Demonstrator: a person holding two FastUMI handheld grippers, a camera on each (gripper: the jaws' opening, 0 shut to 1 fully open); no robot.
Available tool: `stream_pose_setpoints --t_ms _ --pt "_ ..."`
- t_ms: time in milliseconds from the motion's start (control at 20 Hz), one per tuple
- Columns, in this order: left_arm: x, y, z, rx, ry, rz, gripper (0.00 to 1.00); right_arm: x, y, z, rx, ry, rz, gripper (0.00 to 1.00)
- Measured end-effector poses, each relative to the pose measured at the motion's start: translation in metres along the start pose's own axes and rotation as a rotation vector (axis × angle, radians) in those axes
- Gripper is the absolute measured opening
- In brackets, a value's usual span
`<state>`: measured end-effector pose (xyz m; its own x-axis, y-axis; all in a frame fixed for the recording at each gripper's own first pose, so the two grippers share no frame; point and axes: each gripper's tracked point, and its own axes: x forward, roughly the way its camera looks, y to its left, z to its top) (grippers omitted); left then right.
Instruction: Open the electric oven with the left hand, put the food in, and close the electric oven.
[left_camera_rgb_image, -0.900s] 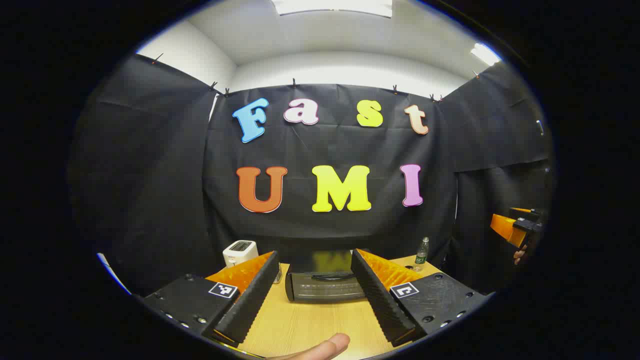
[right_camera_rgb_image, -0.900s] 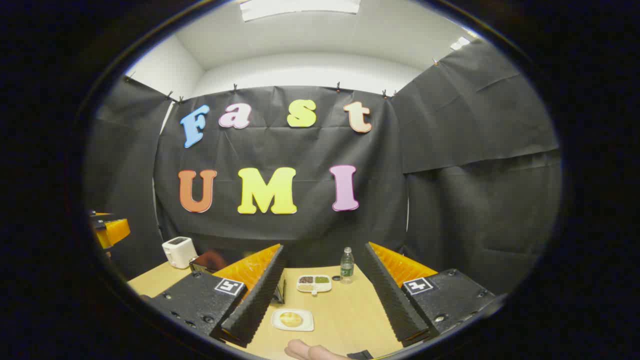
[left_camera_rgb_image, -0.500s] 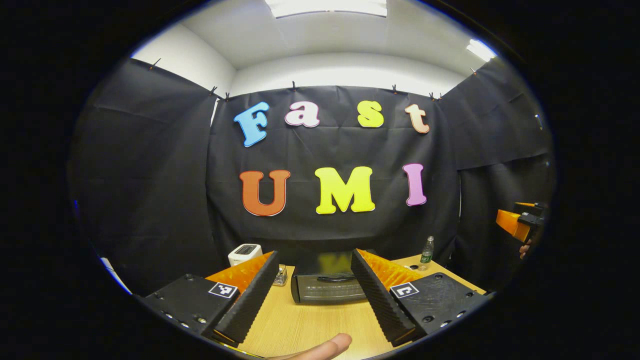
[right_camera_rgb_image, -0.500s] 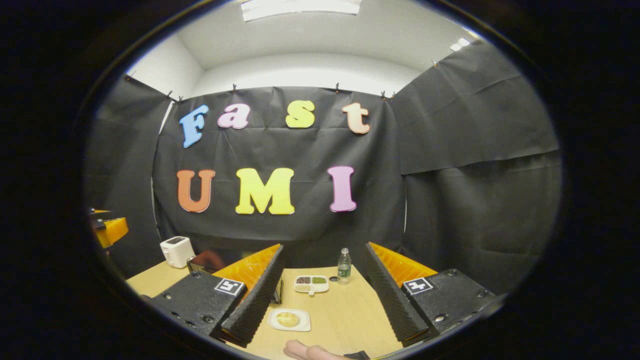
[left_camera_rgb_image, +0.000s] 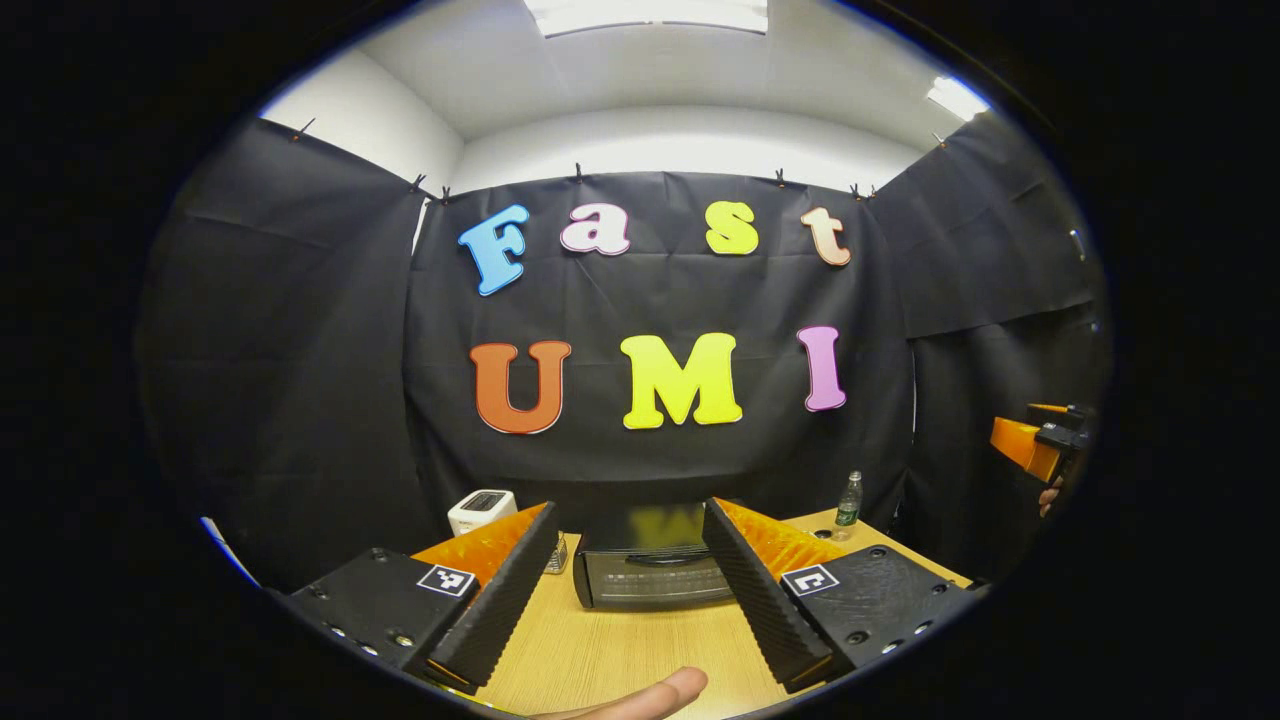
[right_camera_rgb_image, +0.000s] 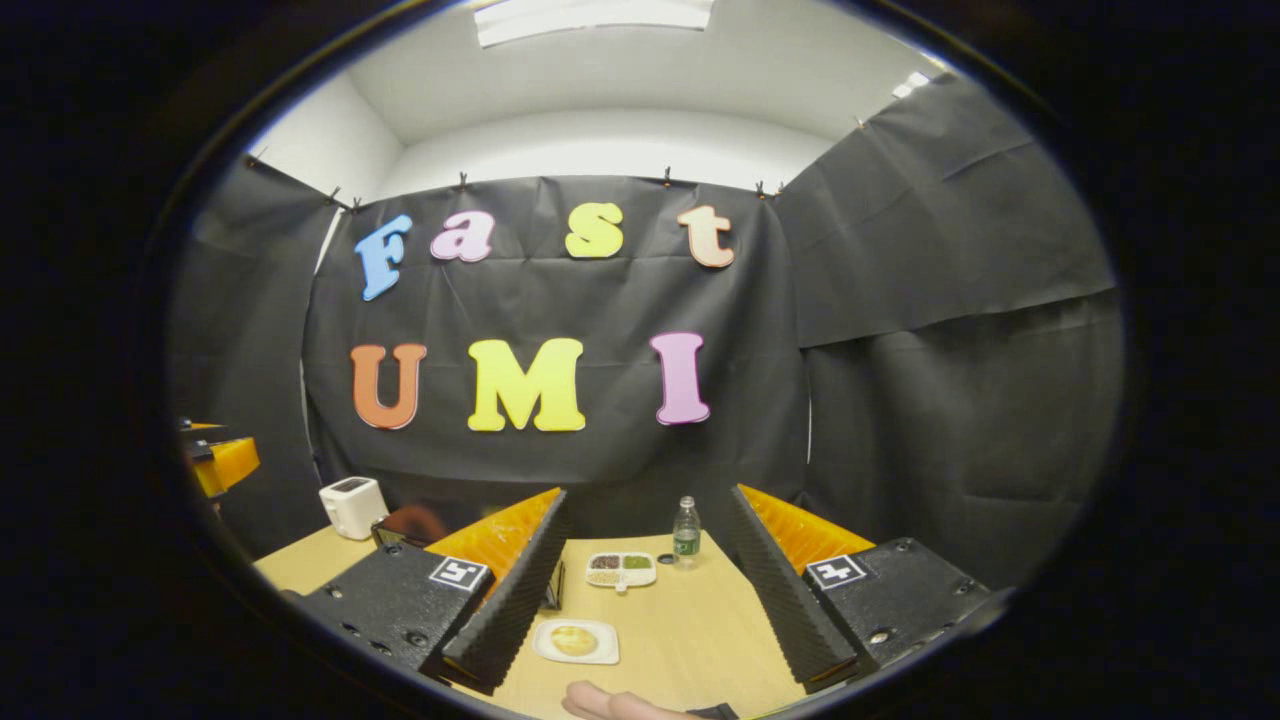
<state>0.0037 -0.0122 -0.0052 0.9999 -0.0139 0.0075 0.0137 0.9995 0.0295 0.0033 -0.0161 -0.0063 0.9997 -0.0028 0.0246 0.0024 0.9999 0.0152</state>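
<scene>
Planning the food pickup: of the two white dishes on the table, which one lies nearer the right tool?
The plain white rectangular plate holding a round yellowish food item, between the right tool fingers. The white divided dish sits farther back, beside the clear bottle.

At the lower centre of the left gripper view, a dark, glossy black electric oven stands on a pale, wood-grain table. Left of it sits a white toaster. In the right gripper view, a white square plate carries golden-yellow food; a white divided dish holds brown, green and beige portions beside a clear, green-labelled bottle.
</scene>
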Motion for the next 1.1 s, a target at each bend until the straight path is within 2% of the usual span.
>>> stream_pose_setpoints --t_ms 150,200,300,350,400,450,500,550,750,950,1000,1050,1100 --pt "0.008 -0.004 -0.003 -0.004 -0.002 -0.006 0.95 0.000 0.005 0.002 -0.002 -0.029 0.033 1.00" --pt "0.016 -0.007 -0.005 -0.004 -0.009 -0.015 0.95 0.002 0.005 0.002 -0.005 -0.036 0.037 0.96" --pt "0.034 -0.012 -0.008 -0.004 -0.013 -0.029 0.95 0.004 0.003 -0.003 -0.009 -0.043 0.038 0.96" --pt "0.046 -0.015 -0.014 -0.007 -0.007 -0.038 0.95 0.006 0.004 -0.007 -0.011 -0.041 0.041 1.00" --pt "0.059 -0.020 -0.020 -0.015 0.004 -0.053 0.95 0.008 0.004 -0.009 -0.013 -0.041 0.046 1.00" --pt "0.073 -0.026 -0.028 -0.025 0.017 -0.068 0.95 0.012 0.004 -0.012 -0.015 -0.039 0.049 0.96" --pt "0.088 -0.029 -0.037 -0.031 0.026 -0.076 0.95 0.015 0.002 -0.016 -0.015 -0.037 0.049 1.00" --pt "0.105 -0.030 -0.044 -0.029 0.037 -0.075 0.95 0.019 0.001 -0.019 -0.017 -0.034 0.051 0.96" --pt "0.173 -0.033 -0.085 0.017 0.095 -0.047 0.96 0.036 -0.011 -0.026 -0.031 -0.024 0.041 0.96" --pt "0.229 -0.052 -0.129 -0.007 0.166 -0.094 0.96 0.048 -0.030 -0.031 -0.017 -0.015 0.016 0.96" --pt "0.239 -0.055 -0.140 -0.006 0.189 -0.106 0.96 0.050 -0.035 -0.032 -0.017 -0.012 0.004 1.00" --pt "0.246 -0.056 -0.152 -0.004 0.217 -0.107 0.96 0.051 -0.042 -0.034 -0.017 -0.009 -0.009 0.96" --pt "0.254 -0.058 -0.165 -0.002 0.249 -0.112 0.96 0.052 -0.046 -0.034 -0.017 -0.007 -0.020 0.96"
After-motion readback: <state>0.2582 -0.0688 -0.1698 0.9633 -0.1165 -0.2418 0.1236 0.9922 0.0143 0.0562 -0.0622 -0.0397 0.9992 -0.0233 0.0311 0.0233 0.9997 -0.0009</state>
